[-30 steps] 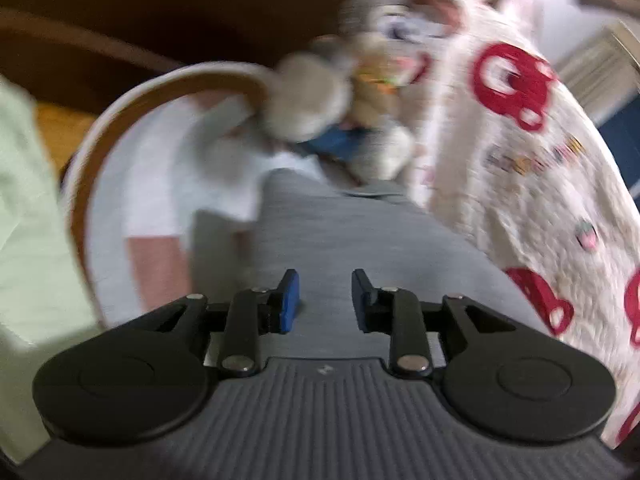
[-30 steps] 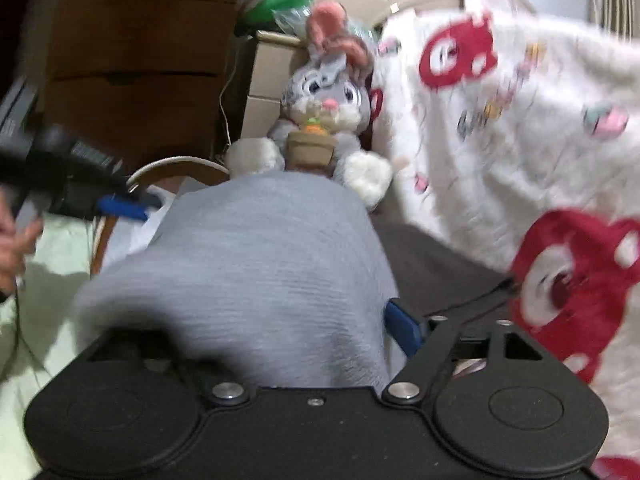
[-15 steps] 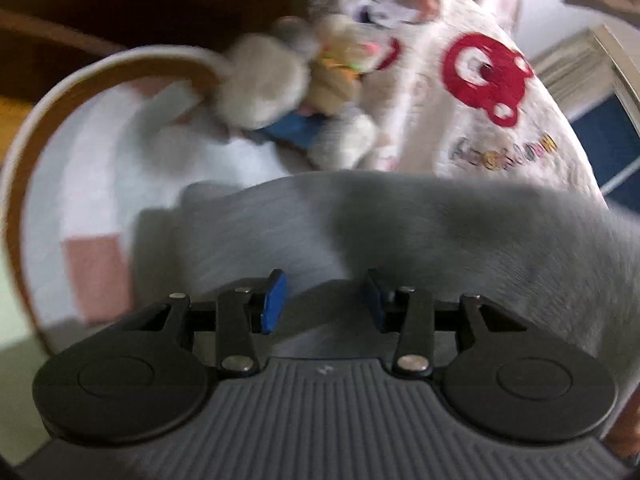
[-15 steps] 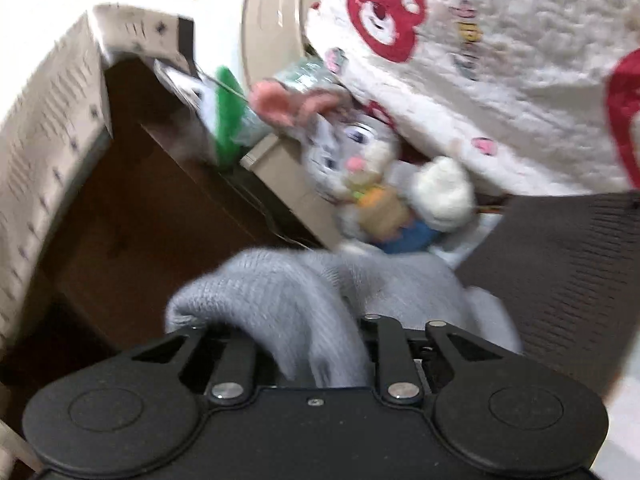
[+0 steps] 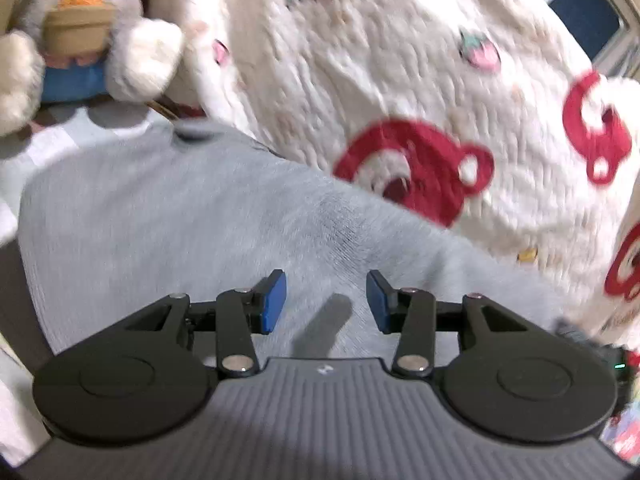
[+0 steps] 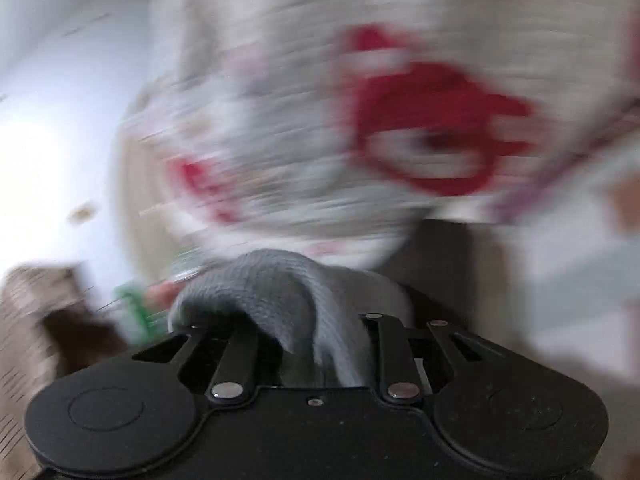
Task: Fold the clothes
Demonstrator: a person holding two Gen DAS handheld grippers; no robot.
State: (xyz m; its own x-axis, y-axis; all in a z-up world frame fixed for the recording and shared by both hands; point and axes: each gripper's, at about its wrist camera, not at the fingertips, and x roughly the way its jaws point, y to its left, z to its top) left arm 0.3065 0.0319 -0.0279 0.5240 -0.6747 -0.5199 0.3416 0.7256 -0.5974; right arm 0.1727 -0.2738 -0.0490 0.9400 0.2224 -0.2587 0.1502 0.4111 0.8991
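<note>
A grey knit garment lies spread out below my left gripper. That gripper is open, its blue pads apart, and nothing sits between them; the cloth is underneath. In the right wrist view a bunch of the same grey garment lies over and between the fingers of my right gripper and hides the fingertips. Its jaws are opening slightly with the cloth still pinched between them. The right view is heavily blurred.
A white quilted blanket with red bear prints lies just beyond the garment and fills most of the right view. A plush rabbit holding a pot sits at the far left. A dark surface shows under the blanket's edge.
My left gripper swept across the grey garment toward the blanket and its jaws widened. My right gripper went from wide to closed on the grey cloth, rolled strongly, and now faces the blanket.
</note>
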